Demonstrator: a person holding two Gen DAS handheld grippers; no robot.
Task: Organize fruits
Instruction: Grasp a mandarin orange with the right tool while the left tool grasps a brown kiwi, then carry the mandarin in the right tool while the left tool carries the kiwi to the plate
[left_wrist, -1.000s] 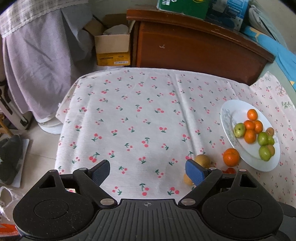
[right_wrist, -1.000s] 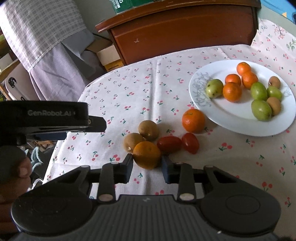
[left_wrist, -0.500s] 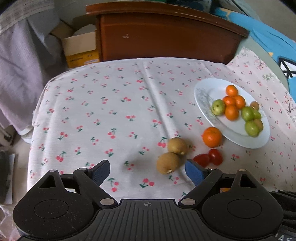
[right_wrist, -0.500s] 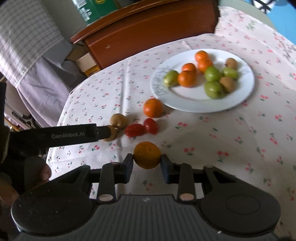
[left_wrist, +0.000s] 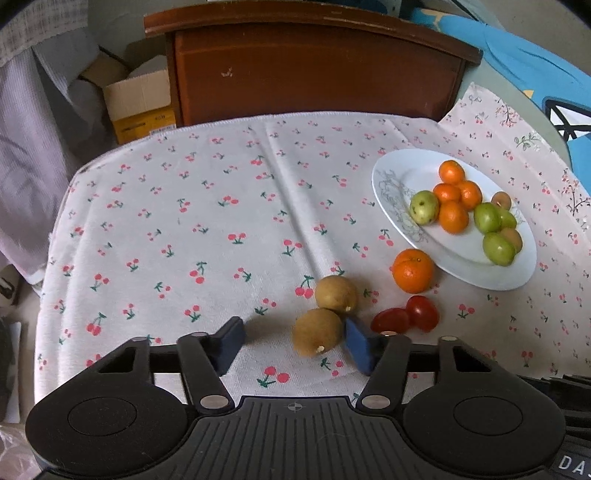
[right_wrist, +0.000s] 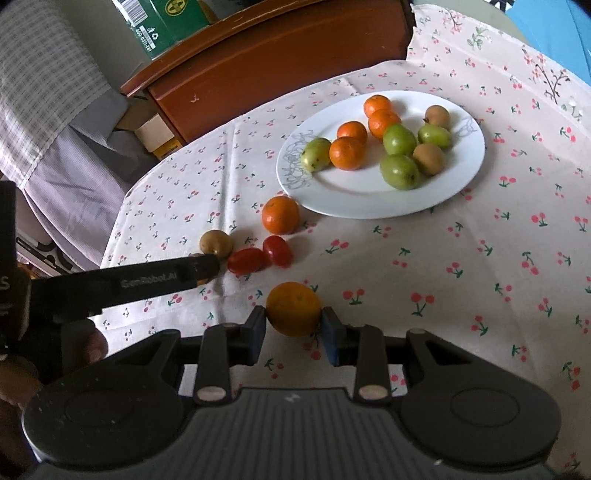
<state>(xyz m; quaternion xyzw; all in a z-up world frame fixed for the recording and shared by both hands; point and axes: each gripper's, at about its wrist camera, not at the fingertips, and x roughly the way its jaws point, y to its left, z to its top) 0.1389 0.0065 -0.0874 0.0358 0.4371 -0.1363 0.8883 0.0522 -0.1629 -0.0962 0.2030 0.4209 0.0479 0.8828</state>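
Observation:
My right gripper (right_wrist: 293, 328) is shut on an orange mandarin (right_wrist: 293, 308) and holds it above the cloth. A white plate (right_wrist: 469, 166) holds several mandarins, green fruits and kiwis; it also shows in the left wrist view (left_wrist: 461, 266). My left gripper (left_wrist: 295, 343) is open, low over the cloth, with a brown kiwi (left_wrist: 317, 332) between its fingers, close to the right one. A second kiwi (left_wrist: 336, 293), a loose mandarin (left_wrist: 412, 270) and two red tomatoes (left_wrist: 406, 316) lie just beyond. The left gripper's finger crosses the right wrist view (right_wrist: 147, 280).
A brown wooden cabinet (left_wrist: 314, 74) stands behind the table's far edge. A cardboard box (left_wrist: 136, 99) and hanging cloth (left_wrist: 40, 147) are at the left. A blue fabric (left_wrist: 535, 74) lies at the far right.
My right gripper has lifted the mandarin and carried it toward the plate. My left gripper has moved right and down, so the near kiwi now sits between its fingers.

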